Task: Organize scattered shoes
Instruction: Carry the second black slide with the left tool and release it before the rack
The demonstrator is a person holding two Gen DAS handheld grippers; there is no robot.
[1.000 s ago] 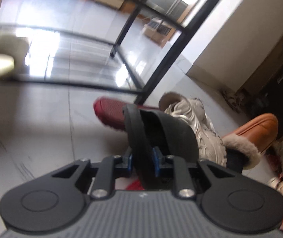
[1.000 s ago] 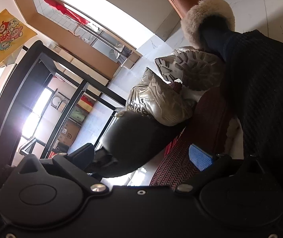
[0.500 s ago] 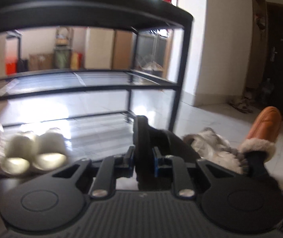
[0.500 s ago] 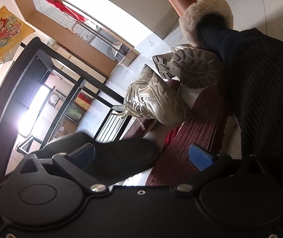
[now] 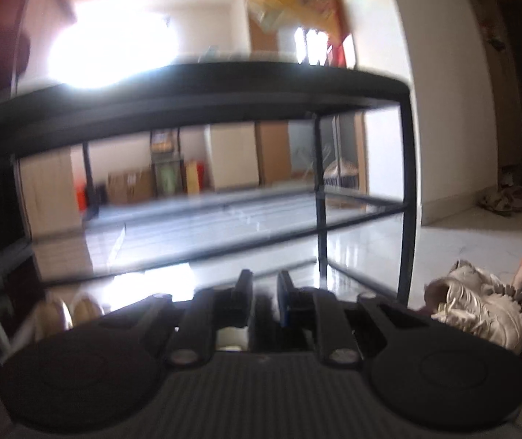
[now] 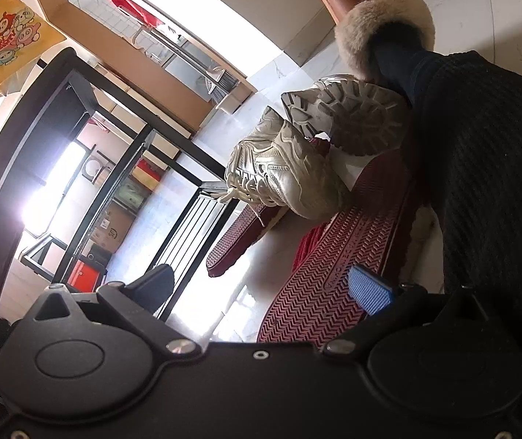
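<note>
My left gripper (image 5: 264,294) faces the black shoe rack (image 5: 224,89); a dark sliver sits between its close-set fingers, and I cannot tell if the black shoe is still held. A silver sneaker (image 5: 480,307) lies on the floor to its right. My right gripper (image 6: 261,285) is open and empty, just above the upturned sole of a dark red shoe (image 6: 338,289). Two silver sneakers (image 6: 286,168) and a second dark red shoe (image 6: 235,241) lie beyond it, by the rack's corner.
A brown fur-lined boot (image 6: 381,25) on a leg in dark knit fabric (image 6: 488,168) stands to the right of the shoe pile. Pale shoes (image 5: 67,311) sit on the rack's bottom level at left. Boxes stand behind the rack.
My left gripper has swung up from the floor pile to face the rack, and the black shoe no longer sticks out past its fingers. The right gripper has stayed in place.
</note>
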